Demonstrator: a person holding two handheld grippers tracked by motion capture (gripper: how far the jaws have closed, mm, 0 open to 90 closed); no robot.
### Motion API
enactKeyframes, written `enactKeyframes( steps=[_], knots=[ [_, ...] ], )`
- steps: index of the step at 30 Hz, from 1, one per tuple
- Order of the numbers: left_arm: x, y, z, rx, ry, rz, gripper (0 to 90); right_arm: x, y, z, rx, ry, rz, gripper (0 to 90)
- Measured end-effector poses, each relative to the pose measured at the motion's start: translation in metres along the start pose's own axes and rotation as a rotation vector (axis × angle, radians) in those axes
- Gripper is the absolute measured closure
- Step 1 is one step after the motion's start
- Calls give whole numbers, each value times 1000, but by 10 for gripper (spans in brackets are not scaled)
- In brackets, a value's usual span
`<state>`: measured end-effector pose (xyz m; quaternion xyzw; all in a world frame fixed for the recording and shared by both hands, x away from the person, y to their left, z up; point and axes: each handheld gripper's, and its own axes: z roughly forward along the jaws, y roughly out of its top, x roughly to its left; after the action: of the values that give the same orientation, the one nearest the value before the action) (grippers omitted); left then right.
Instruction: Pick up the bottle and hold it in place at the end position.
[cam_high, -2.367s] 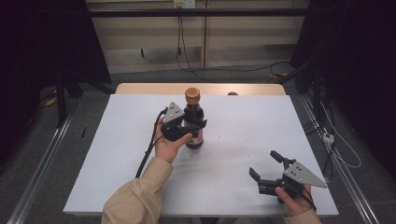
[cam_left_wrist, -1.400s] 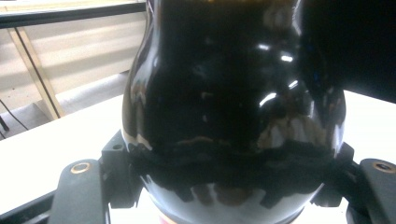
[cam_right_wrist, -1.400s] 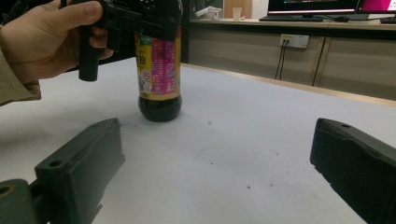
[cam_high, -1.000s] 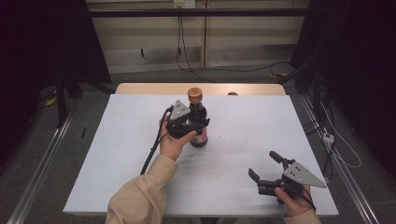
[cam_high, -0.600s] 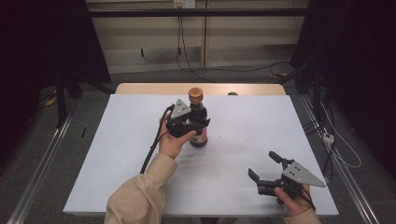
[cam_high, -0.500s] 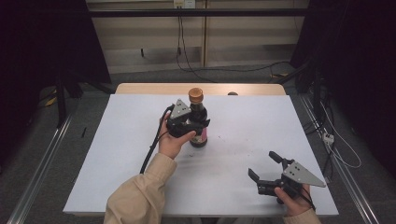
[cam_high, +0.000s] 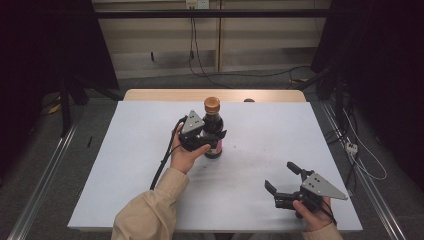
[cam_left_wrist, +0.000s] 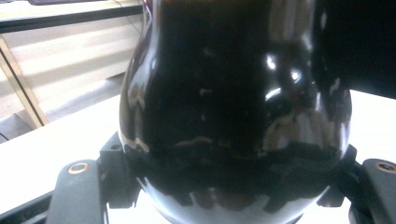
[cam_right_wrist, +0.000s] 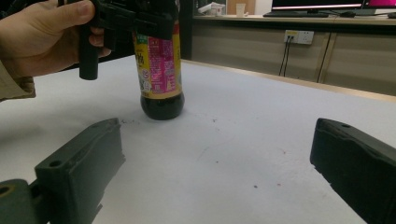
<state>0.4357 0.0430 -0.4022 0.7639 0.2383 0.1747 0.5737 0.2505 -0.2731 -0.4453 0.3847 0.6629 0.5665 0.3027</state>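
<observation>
left tongs (cam_high: 212, 136): clamped on bottle (cam_high: 213, 131), upright mid-worktop (cam_high: 135, 165) | change: bottle nudged slightly right since earlier, grip unchanged | right tongs (cam_high: 283, 181): wide open, empty, well apart | judged: grip secure, ready to lift

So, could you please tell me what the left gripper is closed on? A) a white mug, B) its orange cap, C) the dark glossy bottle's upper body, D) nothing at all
C: the left gripper clamps the dark glossy bottle on its upper body, below the orange cap.
</observation>
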Motion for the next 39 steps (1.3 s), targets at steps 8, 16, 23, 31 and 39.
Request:
enactKeyframes(
  steps=[8,16,23,31,39],
  knots=[
    [0,-5,-2,19,9,-17,251,3,0,9,25,28,15,19],
    [0,-4,-8,6,11,-26,166,7,13,21,48,26,37,13],
    [3,-5,-10,27,5,-37,149,10,29,37,73,19,59,21],
    [4,-2,-13,16,14,-39,169,10,61,55,71,60,36,42],
    [1,-6,-7,14,-7,-46,216,4,88,77,77,92,61,58]
  ],
)
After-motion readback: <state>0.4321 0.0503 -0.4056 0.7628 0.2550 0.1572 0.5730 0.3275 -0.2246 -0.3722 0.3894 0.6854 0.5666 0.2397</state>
